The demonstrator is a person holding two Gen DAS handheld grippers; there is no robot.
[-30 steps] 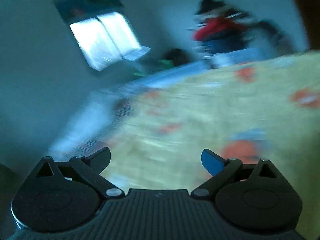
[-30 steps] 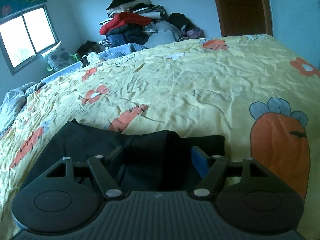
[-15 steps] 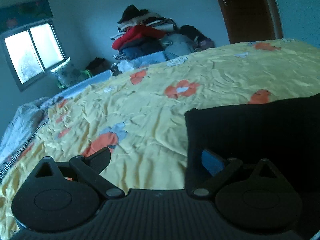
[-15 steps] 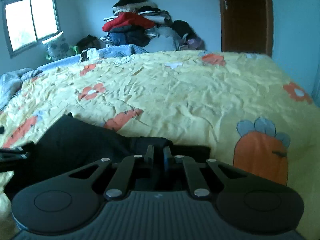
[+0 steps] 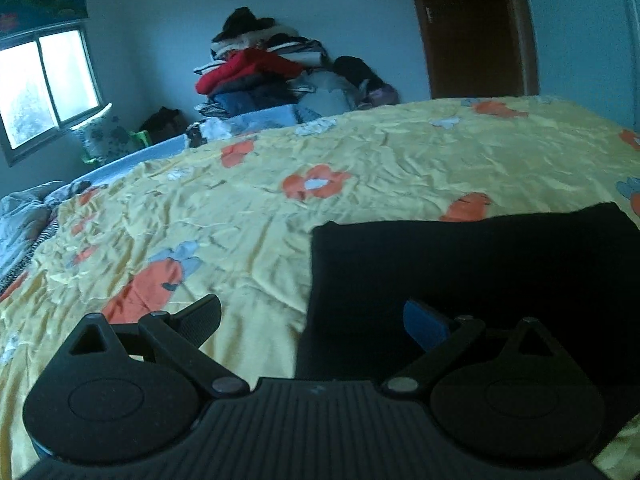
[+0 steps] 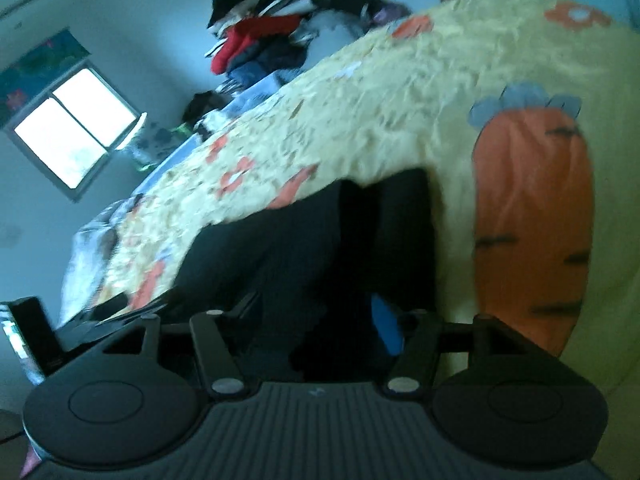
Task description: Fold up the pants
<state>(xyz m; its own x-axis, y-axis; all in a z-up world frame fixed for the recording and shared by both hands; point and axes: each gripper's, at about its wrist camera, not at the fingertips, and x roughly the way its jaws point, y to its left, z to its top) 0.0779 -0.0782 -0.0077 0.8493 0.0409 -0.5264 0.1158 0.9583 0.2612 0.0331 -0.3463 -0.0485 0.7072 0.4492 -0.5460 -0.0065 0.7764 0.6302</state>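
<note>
Your left gripper (image 5: 312, 320) is spread wide, straddling the edge of the folded black fabric pants (image 5: 472, 264). Your right gripper (image 6: 316, 316) gapes over them. They lie on the wrinkled yellow carrot-print bedspread (image 5: 400, 168).

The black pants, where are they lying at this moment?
The black pants lie on the yellow bedspread, at the right of the left wrist view, beside the orange carrot print in the right wrist view.

Folded black pants (image 5: 472, 280) lie on a yellow floral bedsheet (image 5: 360, 168); the left gripper (image 5: 316, 318), jaws spread, straddles the garment's left edge.
</note>
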